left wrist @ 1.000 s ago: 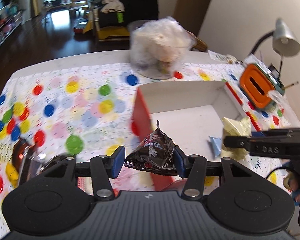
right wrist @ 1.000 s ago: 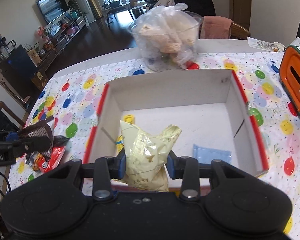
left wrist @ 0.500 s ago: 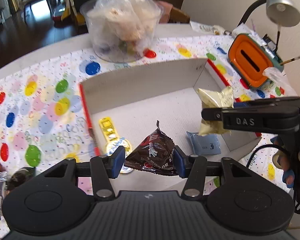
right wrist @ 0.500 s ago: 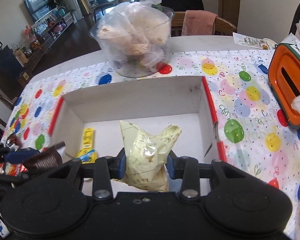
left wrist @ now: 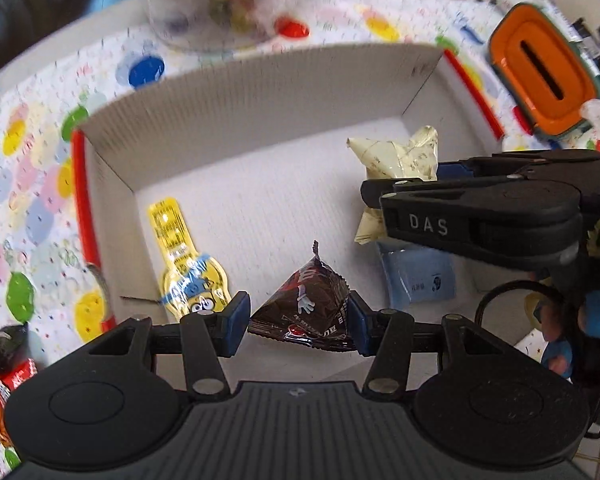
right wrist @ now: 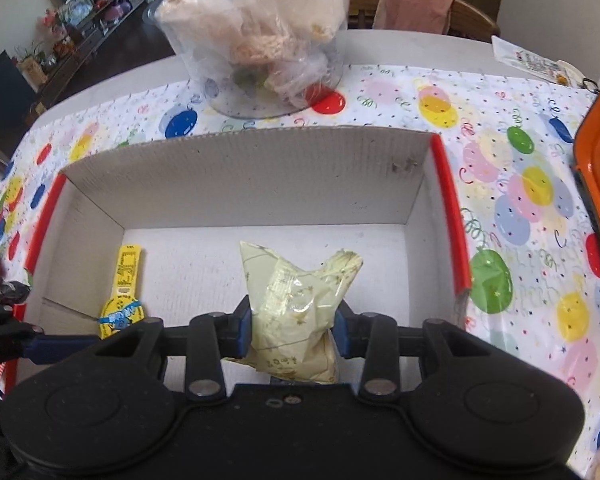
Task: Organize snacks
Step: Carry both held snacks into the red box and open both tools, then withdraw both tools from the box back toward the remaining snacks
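My left gripper (left wrist: 298,322) was clamped on a dark brown snack packet (left wrist: 306,306), held over the near edge of the open cardboard box (right wrist: 244,168). My right gripper (right wrist: 292,330) was clamped on a pale yellow snack bag (right wrist: 296,304), also above the box's white floor. Inside the box lay a yellow wrapped snack (left wrist: 182,260) by the left wall and a light blue packet (left wrist: 418,276) on the floor under my right gripper.

The box, red along its side rims, sat on the desk (right wrist: 400,44), which was covered by a white cloth printed with coloured balloons (right wrist: 512,208). Just behind the box stood a clear tub of bagged snacks (right wrist: 260,32). An orange-topped container (left wrist: 540,68) stood to the right of the box. More wrapped snacks (left wrist: 4,364) lay on the cloth to the left of the box. Beyond the desk I saw a wooden chair with a pink cloth (right wrist: 416,6) draped over it, dark flooring, and a low shelf unit (right wrist: 84,16) along the far wall.
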Tool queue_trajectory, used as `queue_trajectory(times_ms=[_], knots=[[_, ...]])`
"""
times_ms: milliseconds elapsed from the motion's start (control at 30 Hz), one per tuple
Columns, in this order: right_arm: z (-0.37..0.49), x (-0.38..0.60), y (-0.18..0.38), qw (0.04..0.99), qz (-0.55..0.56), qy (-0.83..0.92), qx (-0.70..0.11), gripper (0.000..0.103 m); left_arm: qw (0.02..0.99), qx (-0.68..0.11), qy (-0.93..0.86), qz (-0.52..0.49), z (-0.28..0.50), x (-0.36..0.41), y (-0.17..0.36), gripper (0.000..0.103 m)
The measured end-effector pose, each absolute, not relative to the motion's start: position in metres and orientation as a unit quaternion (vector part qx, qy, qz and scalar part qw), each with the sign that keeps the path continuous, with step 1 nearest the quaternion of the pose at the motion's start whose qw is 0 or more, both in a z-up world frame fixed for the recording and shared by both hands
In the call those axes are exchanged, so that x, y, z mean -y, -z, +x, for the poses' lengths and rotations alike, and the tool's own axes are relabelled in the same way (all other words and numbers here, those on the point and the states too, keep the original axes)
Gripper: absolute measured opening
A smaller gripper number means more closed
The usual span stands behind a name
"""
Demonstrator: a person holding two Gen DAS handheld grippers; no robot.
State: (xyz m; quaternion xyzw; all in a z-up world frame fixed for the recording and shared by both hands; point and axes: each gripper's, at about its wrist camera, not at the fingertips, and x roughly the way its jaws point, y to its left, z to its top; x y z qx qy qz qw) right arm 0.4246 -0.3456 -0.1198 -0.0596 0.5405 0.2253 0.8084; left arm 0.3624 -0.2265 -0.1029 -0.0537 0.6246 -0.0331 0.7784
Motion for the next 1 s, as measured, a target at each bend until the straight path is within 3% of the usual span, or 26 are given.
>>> queue_trajectory(times_ms=[600, 1000], knots=[[0.429, 0.341, 0.146, 0.785, -0.077, -0.223, -0.573, 0.039, 0.737, -0.673, 0.019, -0.057, 0.387, 0.227, 0.127, 0.051], [0.42, 0.348, 0.128, 0.795, -0.062, -0.224, -0.56, 0.049, 0.751, -0.656, 0.029, -0.067, 0.377, 0.222, 0.118, 0.052]])
